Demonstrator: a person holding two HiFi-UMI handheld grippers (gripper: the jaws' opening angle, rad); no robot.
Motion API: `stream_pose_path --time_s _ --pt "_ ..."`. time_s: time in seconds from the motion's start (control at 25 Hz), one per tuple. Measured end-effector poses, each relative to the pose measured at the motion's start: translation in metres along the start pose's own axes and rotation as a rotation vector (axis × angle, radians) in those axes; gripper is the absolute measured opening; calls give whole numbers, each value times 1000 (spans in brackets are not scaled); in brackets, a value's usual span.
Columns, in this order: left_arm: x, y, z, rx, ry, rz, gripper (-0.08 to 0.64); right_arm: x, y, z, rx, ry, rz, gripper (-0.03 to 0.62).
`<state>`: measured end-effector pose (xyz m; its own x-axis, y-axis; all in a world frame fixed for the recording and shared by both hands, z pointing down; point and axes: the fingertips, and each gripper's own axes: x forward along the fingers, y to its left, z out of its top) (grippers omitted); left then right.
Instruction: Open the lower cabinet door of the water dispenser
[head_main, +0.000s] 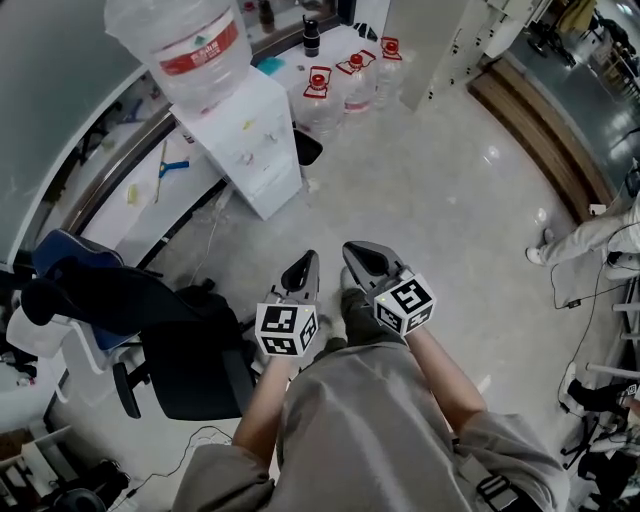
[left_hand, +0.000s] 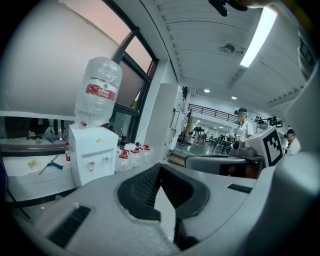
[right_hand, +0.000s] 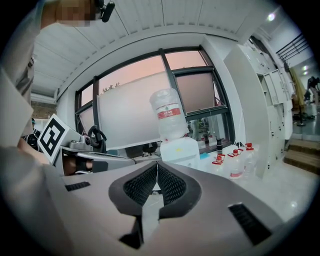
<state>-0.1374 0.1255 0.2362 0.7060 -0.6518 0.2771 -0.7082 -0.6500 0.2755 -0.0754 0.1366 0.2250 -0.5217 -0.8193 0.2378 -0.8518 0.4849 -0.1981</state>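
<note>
Water dispenser (head_main: 250, 145), white, with an inverted bottle (head_main: 190, 45) on top: stands on the floor (head_main: 430, 210) at 11 o'clock from both grippers, well apart, bare floor between. Left gripper (head_main: 308, 262) and right gripper (head_main: 355, 252): side by side, jaws together, holding nothing. Red-capped water jugs (head_main: 322, 95): at 12 o'clock, just beside the dispenser. Black office chair (head_main: 180, 345): at 8 o'clock, near the left gripper.
</note>
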Motion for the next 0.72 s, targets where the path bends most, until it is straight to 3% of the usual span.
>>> stream_pose_path --time_s 0.32,0.72 --pt "41 32 -5 -19 36 -3 9 42 -34 -4 13 16 6 11" --pt "123 73 9 -50 93 -4 9 105 -110 4 50 61 8 11"
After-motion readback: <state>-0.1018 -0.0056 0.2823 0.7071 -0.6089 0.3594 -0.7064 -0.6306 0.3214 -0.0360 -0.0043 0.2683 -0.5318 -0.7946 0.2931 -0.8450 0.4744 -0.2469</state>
